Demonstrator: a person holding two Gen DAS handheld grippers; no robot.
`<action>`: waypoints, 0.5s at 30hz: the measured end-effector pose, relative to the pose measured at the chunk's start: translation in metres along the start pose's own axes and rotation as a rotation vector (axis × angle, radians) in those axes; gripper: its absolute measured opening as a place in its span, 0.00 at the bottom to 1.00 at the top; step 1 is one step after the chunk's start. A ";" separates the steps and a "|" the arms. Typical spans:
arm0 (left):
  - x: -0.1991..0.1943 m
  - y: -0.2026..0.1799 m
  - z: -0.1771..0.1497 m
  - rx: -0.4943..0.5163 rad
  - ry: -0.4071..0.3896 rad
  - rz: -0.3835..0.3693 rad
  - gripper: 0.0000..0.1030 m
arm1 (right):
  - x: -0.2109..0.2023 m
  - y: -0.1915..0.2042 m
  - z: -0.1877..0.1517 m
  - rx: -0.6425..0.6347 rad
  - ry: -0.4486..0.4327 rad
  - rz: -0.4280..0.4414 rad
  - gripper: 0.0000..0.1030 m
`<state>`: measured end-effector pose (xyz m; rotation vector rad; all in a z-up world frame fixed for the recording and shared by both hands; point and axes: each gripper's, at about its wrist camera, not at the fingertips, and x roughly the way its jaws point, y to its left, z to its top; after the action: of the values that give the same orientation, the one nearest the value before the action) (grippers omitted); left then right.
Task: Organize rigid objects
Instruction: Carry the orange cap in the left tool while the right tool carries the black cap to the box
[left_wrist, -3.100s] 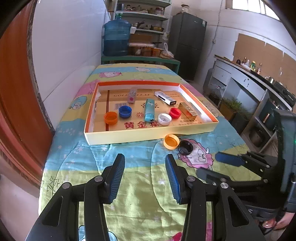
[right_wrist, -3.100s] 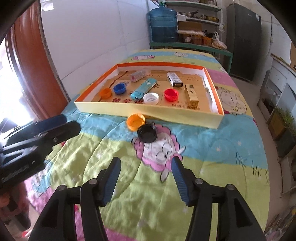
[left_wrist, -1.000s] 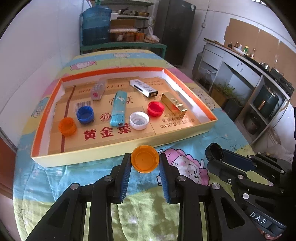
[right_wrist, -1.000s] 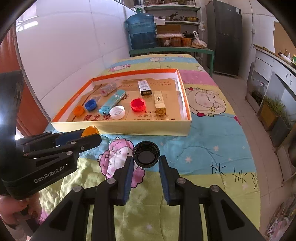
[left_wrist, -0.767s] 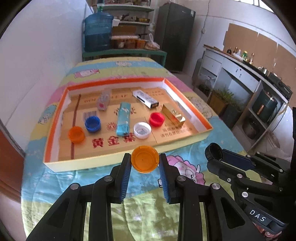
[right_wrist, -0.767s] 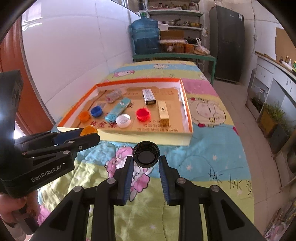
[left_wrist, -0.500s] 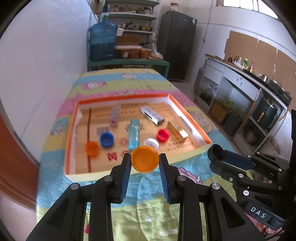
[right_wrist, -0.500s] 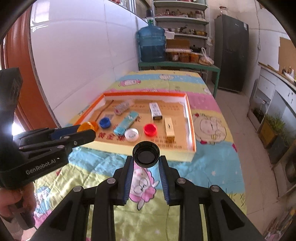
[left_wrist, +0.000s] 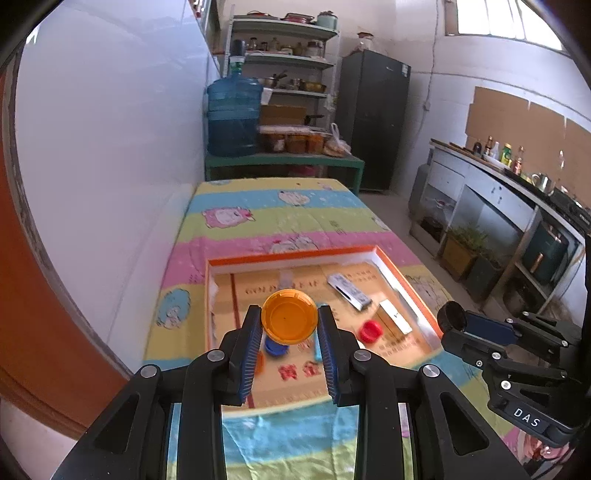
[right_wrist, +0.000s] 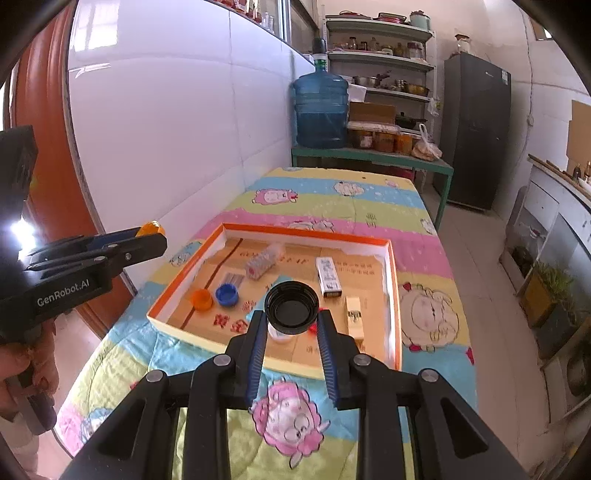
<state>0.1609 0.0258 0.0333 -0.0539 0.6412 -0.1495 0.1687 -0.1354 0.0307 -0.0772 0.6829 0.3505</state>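
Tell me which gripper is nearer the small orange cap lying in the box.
Left. The left gripper, holding a big orange cap, hangs over the box's left part, just beside the small orange cap. The right gripper, holding a black cap, hangs farther right.

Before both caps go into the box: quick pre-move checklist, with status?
1. Left gripper shut on orange cap: ok.
2. Right gripper shut on black cap: ok.
3. Both caps lifted clear of the blanket: ok.
4. Box open, nothing covering it: ok.
5. Free floor in the box: ok, bare cardboard between blue cap and white pack.
6. Grippers apart from each other: ok.
7. Spot directly under each cap: cannot tell, the caps and fingers hide it.
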 end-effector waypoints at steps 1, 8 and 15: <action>0.001 0.003 0.003 -0.003 -0.003 0.003 0.30 | 0.002 0.000 0.003 0.000 0.000 0.004 0.28; 0.020 0.022 0.021 -0.038 0.004 0.017 0.30 | 0.021 0.002 0.026 -0.004 0.002 0.027 0.27; 0.054 0.030 0.035 -0.040 0.037 0.042 0.30 | 0.055 -0.002 0.051 -0.019 0.030 0.057 0.27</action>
<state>0.2284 0.0467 0.0260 -0.0767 0.6823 -0.0972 0.2402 -0.1120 0.0353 -0.0808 0.7124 0.4116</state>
